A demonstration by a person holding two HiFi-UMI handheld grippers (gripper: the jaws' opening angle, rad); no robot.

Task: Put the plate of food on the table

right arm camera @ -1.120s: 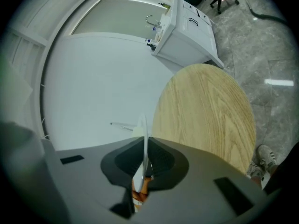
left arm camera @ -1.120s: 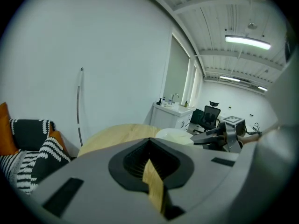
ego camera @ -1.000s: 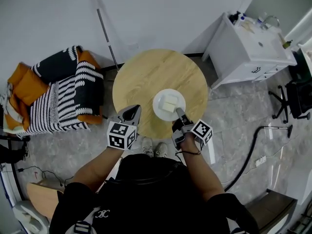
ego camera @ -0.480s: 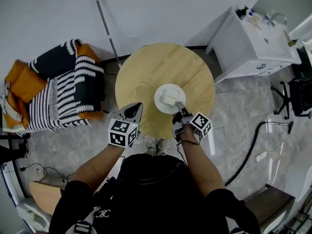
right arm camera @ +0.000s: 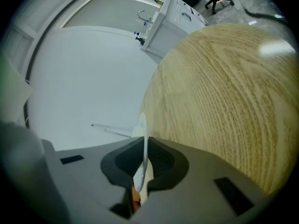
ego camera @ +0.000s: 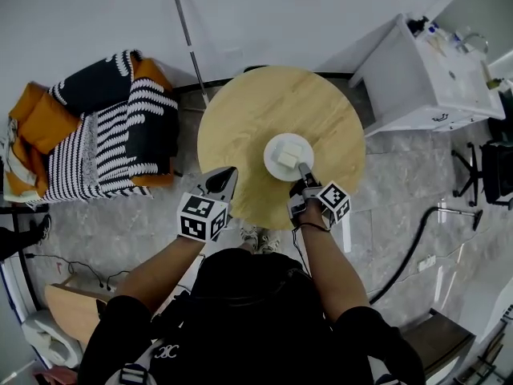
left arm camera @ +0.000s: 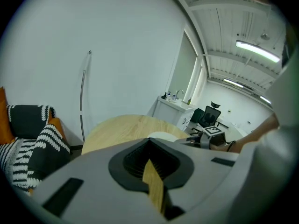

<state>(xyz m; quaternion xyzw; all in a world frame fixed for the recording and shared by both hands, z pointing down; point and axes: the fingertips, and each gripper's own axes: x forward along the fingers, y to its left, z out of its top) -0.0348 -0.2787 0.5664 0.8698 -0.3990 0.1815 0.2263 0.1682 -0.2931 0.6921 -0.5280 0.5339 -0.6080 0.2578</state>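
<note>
So it's one round white plate with what looks like two pale squarish food blocks on it, though they're too small to be sure. The right gripper has its fingers pinched tight on the near rim. The plate sticks out ahead of the fingertips, over the one round light-wood table. Can't tell if it touches the tabletop. In the right gripper view the plate's edge-on, so the food's hidden. The left gripper sits off to the side of those fingers. Its own fingers are nearly together with only a slit between them, nothing in it.
</note>
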